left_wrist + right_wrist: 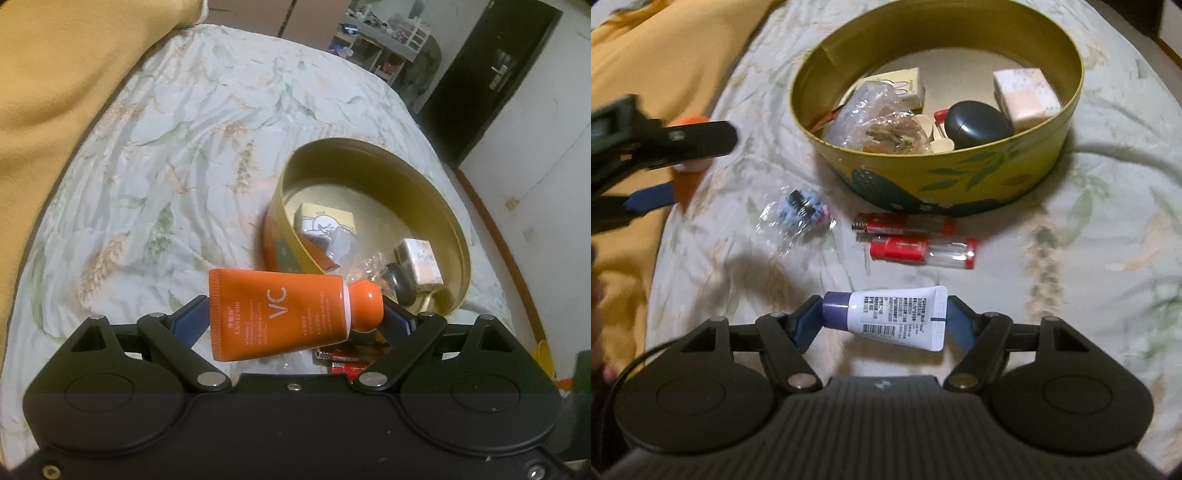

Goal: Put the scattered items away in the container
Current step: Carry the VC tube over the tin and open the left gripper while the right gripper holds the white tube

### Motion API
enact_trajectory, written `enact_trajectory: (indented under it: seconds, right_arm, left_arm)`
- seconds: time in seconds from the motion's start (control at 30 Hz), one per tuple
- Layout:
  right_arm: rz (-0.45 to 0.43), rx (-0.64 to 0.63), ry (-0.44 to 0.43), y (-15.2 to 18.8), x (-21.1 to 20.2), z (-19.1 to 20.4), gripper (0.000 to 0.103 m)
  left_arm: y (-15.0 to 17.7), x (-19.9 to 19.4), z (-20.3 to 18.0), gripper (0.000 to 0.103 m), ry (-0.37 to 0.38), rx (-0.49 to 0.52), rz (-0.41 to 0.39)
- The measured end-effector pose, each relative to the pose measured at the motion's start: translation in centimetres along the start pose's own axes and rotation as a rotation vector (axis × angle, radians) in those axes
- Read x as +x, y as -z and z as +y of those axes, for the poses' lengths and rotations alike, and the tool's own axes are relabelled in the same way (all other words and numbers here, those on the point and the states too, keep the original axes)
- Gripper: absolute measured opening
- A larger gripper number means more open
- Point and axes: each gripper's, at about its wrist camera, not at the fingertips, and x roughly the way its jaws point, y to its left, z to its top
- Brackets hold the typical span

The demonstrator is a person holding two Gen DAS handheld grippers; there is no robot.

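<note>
Currently, by part:
Left fingers: the left gripper [293, 317] is clenching an orange plastic cream tube with a rounded orange cap [284, 317] crosswise between its blue fingers [190, 321], lifted above the bed.
Right fingers: the right gripper [882, 319] is clenching a small white squeeze tube with a purple cap [890, 315] end to end, just above the sheet.
Container: the round yellow-green tin with a leaf pattern [960, 184] is sitting on the floral bedsheet [1089, 258], just ahead of both grippers.
Done: a cream box, a pink-white box, a dark oval case and some clear wrappers are lying inside the tin.
Left: two red-capped clear tubes [916, 240] and a clear packet with a blue-black item [801, 214] are lying near the tin's front wall; both held tubes are waiting too.
Room: the tin's far half is looking open for dropping; a yellow blanket [665, 74] is crowding the left, and the mattress edge is falling away to the right.
</note>
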Motion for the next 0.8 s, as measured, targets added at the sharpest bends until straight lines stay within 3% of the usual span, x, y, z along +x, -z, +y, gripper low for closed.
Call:
enact_trajectory:
  seconds: [0.3, 0.37, 0.8]
  right_arm:
    - [-0.016, -0.185, 0.028, 0.0, -4.5, -1.6, 0.073]
    - [-0.034, -0.183, 0.045, -0.1, -4.6, -2.4, 0.073]
    - [-0.075, -0.082, -0.060, -0.6, -5.0, -5.3, 0.073]
  left_arm:
    - [-0.7, -0.5, -2.3, 0.092, 0.009, 0.040, 0.013]
    - [-1.2, -0.5, -3.2, 0.092, -0.002, 0.060, 0.013]
    - [-5.4, 3.3, -10.2, 0.092, -0.037, 0.226, 0.037]
